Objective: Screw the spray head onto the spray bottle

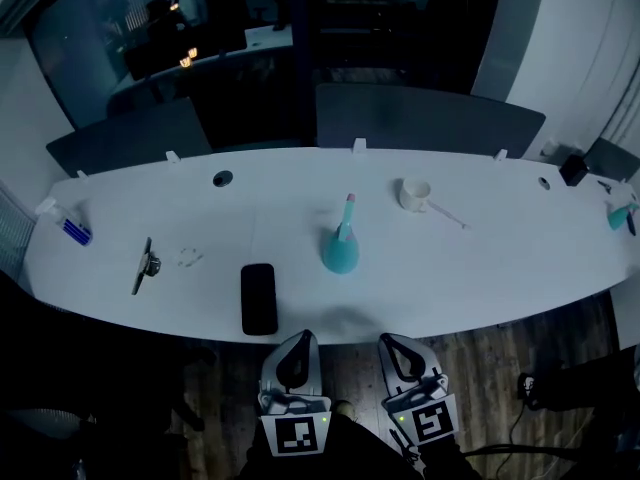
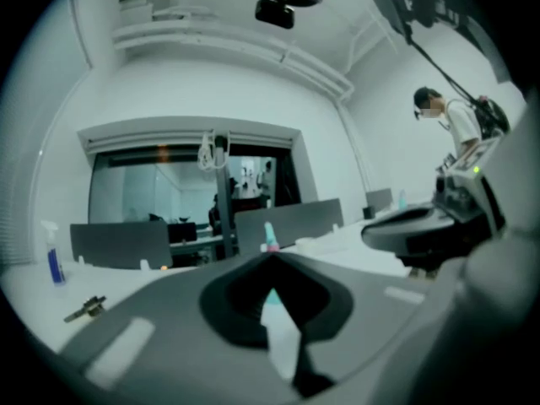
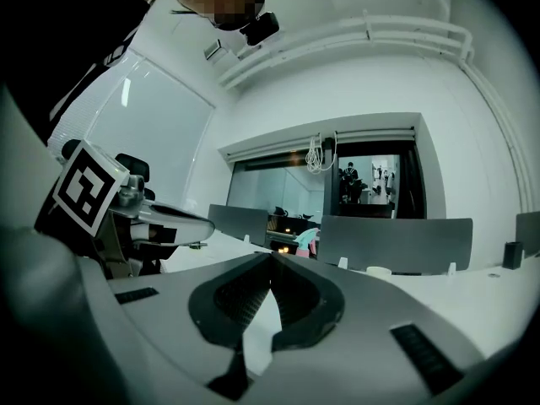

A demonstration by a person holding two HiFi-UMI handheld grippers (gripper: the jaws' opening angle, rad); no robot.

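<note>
White table [image 1: 500, 238] | spray bottle [image 1: 340, 251] upright at centre, 12 o'clock from grippers | left gripper [image 1: 302, 338], right gripper [image 1: 387, 341] both closed, empty | bottle likely light, slick plastic, tippy; best held low on body

Head view: set above the near edge of the desk [image 1: 500, 258], facing steeply down, whole desk in frame. Left gripper view, right gripper view: low and level just off that edge, facing across the desk; all three share the teal bottle [image 1: 340, 251].
</note>
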